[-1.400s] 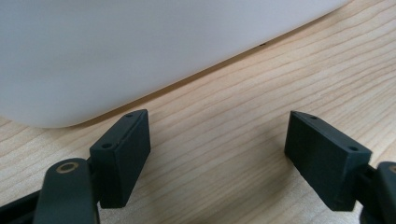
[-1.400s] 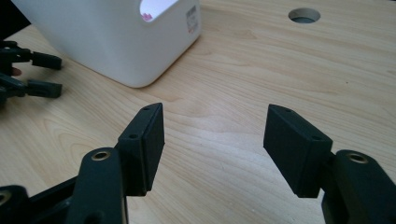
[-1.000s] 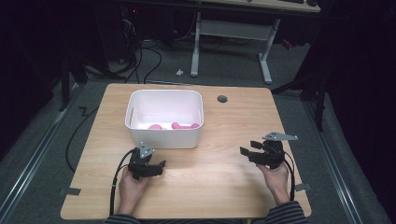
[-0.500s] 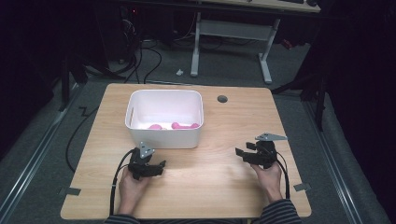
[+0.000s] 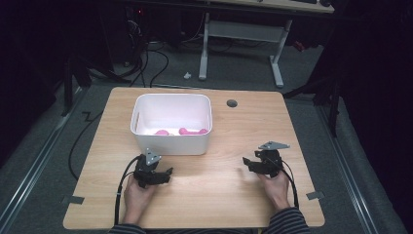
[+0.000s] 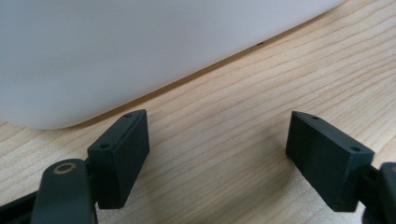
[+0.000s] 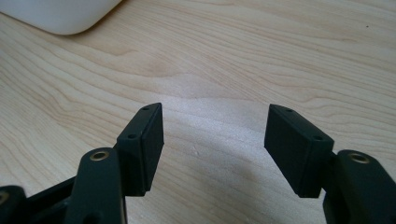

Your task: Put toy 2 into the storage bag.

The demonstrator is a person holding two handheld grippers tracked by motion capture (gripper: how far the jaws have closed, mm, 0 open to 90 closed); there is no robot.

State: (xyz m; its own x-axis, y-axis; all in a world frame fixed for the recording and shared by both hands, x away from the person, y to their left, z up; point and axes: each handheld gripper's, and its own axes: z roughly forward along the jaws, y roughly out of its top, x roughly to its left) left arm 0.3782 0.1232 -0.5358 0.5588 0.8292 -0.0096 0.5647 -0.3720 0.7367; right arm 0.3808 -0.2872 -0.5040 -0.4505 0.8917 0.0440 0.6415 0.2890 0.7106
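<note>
The bin (image 5: 171,123) was seen just ahead of the left gripper (image 5: 163,173), the nearer one; the right gripper (image 5: 247,163) lay well apart. Both jaws were held wide, empty.

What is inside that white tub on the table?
In the high view, the white tub holds pink items lying against its near wall. How many there are and what they are is unclear; that wall hides their lower parts. The rest of the floor looks bare.
</note>
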